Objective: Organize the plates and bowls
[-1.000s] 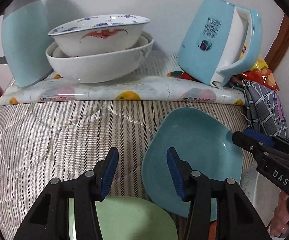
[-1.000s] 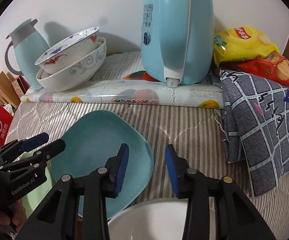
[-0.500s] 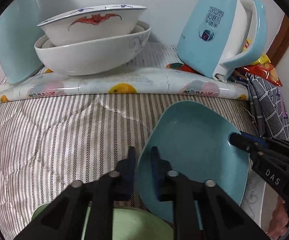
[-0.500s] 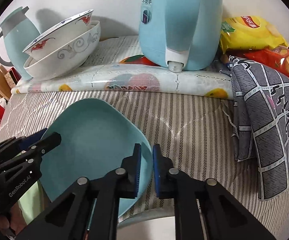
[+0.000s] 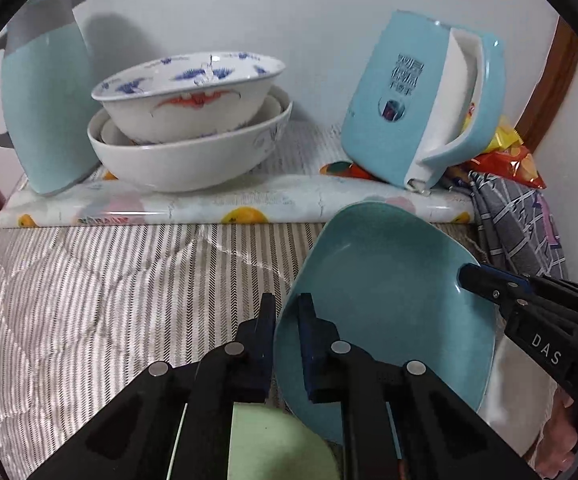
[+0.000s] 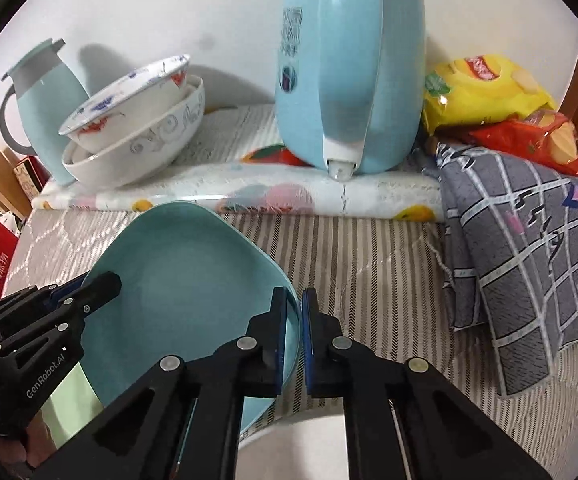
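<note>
A teal square plate [image 5: 385, 300] [image 6: 185, 280] is held between both grippers, lifted and tilted over the striped cloth. My left gripper [image 5: 287, 316] is shut on its left rim. My right gripper [image 6: 295, 312] is shut on its right rim. A pale green plate [image 5: 273, 444] lies below the left gripper. A white dish [image 6: 301, 452] lies below the right gripper. A painted bowl [image 5: 189, 96] sits stacked in a larger white bowl [image 5: 185, 160] at the back left.
A light blue jug [image 5: 45, 116] stands left of the bowls. A light blue kettle [image 5: 421, 104] stands at the back right on a fruit-print mat [image 5: 209, 206]. Snack bags [image 6: 489, 96] and a grey checked cloth [image 6: 529, 248] lie at the right.
Both grippers went from open to shut on the teal plate's opposite rims. The plate has since risen and tilted a little.
</note>
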